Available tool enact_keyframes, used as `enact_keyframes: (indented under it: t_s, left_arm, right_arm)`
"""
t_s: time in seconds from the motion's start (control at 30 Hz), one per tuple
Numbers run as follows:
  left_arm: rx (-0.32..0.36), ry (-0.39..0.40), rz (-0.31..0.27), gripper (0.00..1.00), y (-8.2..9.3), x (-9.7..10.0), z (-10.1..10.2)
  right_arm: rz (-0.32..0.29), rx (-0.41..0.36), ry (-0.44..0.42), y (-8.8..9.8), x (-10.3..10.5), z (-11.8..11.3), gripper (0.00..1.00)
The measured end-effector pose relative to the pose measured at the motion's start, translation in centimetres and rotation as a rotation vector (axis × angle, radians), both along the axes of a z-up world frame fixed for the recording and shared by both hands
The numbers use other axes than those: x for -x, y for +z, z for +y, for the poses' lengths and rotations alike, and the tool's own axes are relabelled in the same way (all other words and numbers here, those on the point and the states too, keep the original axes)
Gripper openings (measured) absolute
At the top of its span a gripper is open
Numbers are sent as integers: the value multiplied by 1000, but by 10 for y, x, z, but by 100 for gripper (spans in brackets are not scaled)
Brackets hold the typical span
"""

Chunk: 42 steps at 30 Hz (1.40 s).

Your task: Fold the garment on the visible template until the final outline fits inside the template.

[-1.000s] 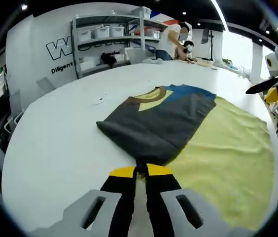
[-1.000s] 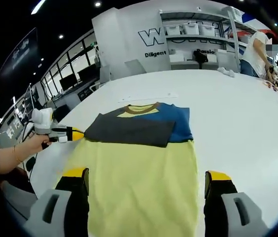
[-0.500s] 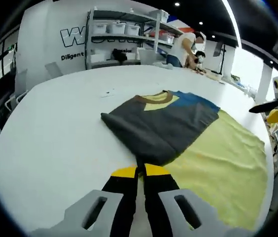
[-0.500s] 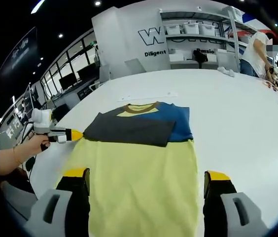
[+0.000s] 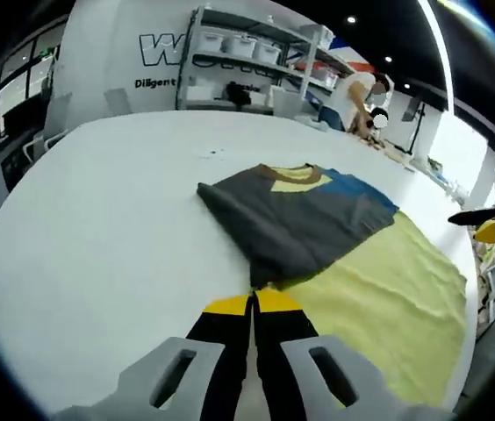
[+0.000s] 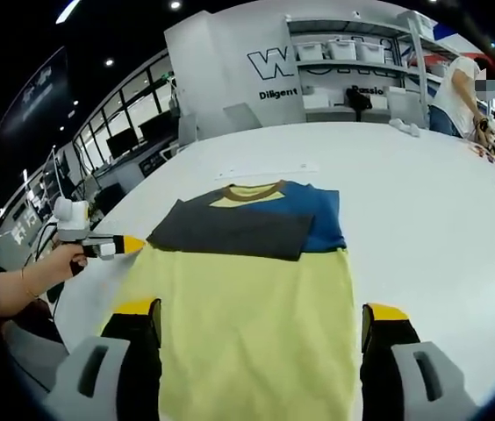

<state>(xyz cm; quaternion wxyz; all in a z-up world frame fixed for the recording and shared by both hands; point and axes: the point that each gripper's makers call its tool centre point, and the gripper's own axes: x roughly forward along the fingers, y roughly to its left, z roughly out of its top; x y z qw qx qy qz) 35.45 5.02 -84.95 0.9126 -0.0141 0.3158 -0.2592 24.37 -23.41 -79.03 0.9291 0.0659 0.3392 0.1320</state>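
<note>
Left claw (image 5: 254, 303) backed off grey sleeve (image 5: 265, 230) edge, shut empty; right claw (image 6: 261, 317) wide open.

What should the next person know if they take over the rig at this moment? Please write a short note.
Left gripper: jaws closed, at the corner of the folded dark grey sleeve; whether cloth is pinched, I cannot tell.
Right gripper: jaws wide open, above the yellow lower part of the garment, holding nothing.
The garment lies flat on the white table, collar away from the person.
Done: the dark grey sleeve is folded across the chest; the blue part is still exposed.
Left: fold the other side, then the yellow body. I see no template outline, so fit cannot be judged yet.
</note>
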Motion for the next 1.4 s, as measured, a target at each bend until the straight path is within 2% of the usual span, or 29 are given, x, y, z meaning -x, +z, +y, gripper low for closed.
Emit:
enact_keyframes:
  t_s: [0.13, 0.23, 0.33, 0.47, 0.53, 0.63, 0.7, 0.8, 1.03, 1.33, 1.4]
  left_arm:
    - [-23, -33, -38, 7, 10, -5, -4]
    - [-16, -56, -57, 7, 17, -10, -9]
    - [-53, -80, -77, 9, 17, -17, -12]
    - [-33, -83, -52, 9, 10, -24, -13]
    - [-45, -86, -35, 9, 4, -22, -13]
    - [-16, -80, -5, 6, -1, -22, -14]
    - [5, -80, 1, 1, 0, -21, -16]
    - [1, -80, -3, 1, 0, -21, -17]
    - [61, 7, 11, 0, 3, -16, -13]
    - [104, 83, 32, 0, 2, -12, -8]
    - [140, 124, 46, 0, 2, -10, -7]
  right_arm:
    - [2, 0, 6, 0, 0, 1, 93]
    - [4, -2, 11, 0, 0, 3, 94]
    - [7, 0, 12, 0, 0, 4, 93]
    - [5, -4, 10, 1, 0, 3, 93]
    - [6, -1, 7, 1, 0, 2, 93]
    - [6, -1, 3, 1, 0, -1, 93]
    - [8, 1, -1, 0, 0, -2, 93]
    - [8, 2, -7, 0, 1, -4, 93]
    - [10, -4, -14, -1, 2, -4, 92]
    - [9, -2, -15, 1, 3, -4, 92]
    - [10, 0, -15, 1, 3, -4, 92]
